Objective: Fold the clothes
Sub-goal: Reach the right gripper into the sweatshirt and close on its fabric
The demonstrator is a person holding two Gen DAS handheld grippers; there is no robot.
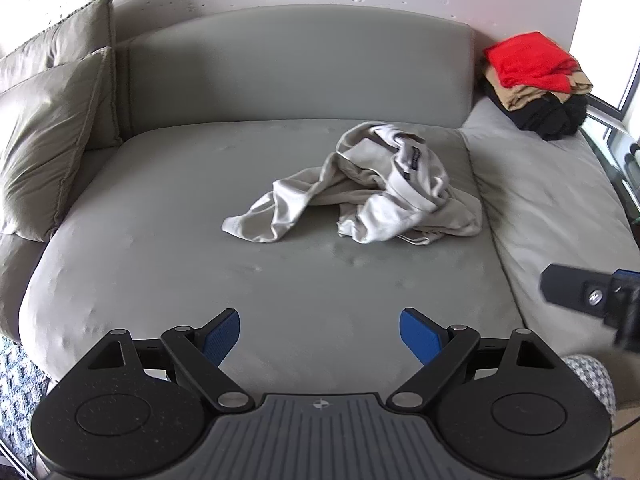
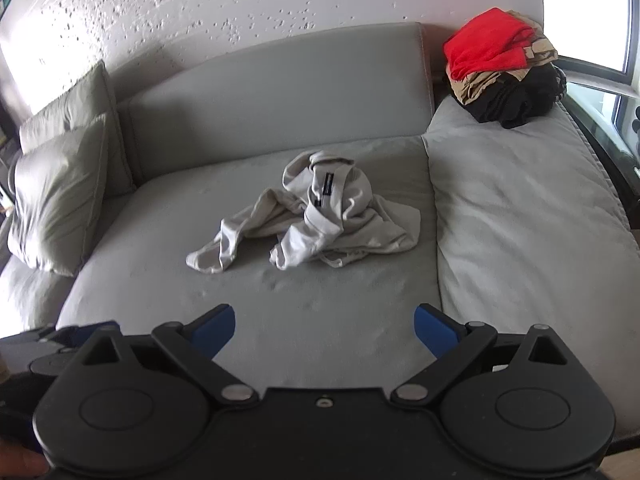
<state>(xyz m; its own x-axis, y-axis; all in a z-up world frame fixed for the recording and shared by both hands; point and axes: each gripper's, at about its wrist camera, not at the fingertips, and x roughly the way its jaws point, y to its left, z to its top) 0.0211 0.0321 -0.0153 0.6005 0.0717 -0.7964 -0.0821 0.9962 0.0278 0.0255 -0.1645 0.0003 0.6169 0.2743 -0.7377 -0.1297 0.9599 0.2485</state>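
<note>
- A crumpled pale grey garment lies in a loose heap near the middle of the grey sofa seat, a dark label showing at its turned-out neckband.
- One limp part of the garment trails out to the left and ends flat on the cushion; the bulk of the heap sits to the right, close to the seam where the seat meets the side cushion, but short of it.
- The left gripper hovers over the front part of the seat, its blue-padded fingers spread wide with only bare cushion between them.
- The right gripper also stands wide apart over the front of the seat, with nothing between its fingers.
- Both tools are well apart from the garment; a broad strip of bare seat lies between the fingertips and the nearest cloth edge.
- In the left wrist view, part of the right gripper shows at the right edge, over the side cushion.
- Open seat stretches to the left of the garment up to two olive pillows leaning at the left end.
- Behind the garment a band of bare cushion runs to the upright backrest.
- A stack of clothes, red on top over tan and black, rests at the far right corner, well away from the heap.
- A patterned rug shows beyond the seat's front-left edge.
</note>
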